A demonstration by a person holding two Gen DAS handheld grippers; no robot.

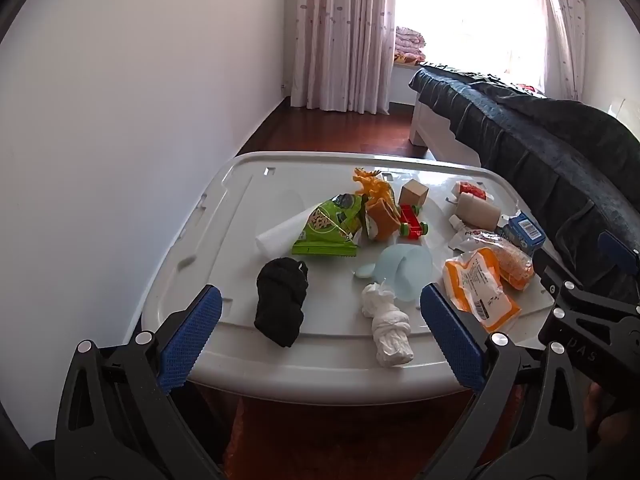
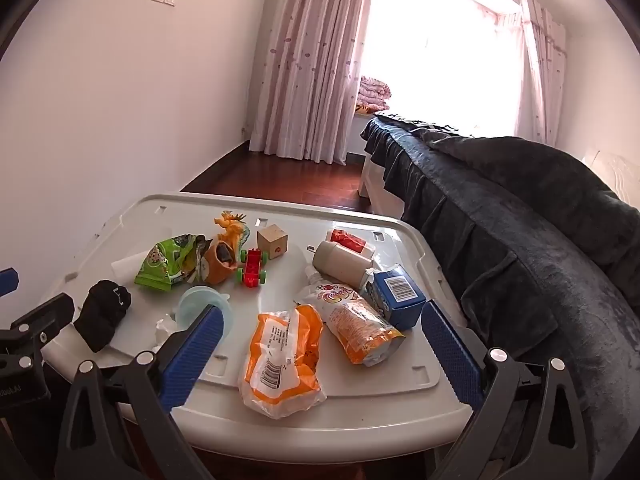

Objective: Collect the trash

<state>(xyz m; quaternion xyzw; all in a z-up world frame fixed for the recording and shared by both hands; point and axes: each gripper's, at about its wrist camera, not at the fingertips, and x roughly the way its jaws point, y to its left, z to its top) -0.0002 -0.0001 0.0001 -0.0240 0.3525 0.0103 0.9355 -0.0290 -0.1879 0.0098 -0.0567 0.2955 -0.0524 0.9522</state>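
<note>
1. Nearest the lens: left gripper [image 1: 320, 332], blue pads spread wide, holding nothing, hovering at the near edge of the grey bin lid [image 1: 224, 216].
2. Between those pads, on the lid: crumpled white tissue [image 1: 386, 330], with black sock [image 1: 282, 304] to the left of it.
3. Right gripper [image 2: 320, 354] also spread wide, empty, at the lid's near edge.
4. Between its pads, on the lid: orange wrapper [image 2: 282, 360].
5. Beyond the wrapper: printed snack pouch [image 2: 354, 320], blue carton [image 2: 396, 294].
6. Toward the lid's far left side: green snack bag [image 2: 172, 262], beside the red toy car [image 2: 253, 267].
</note>
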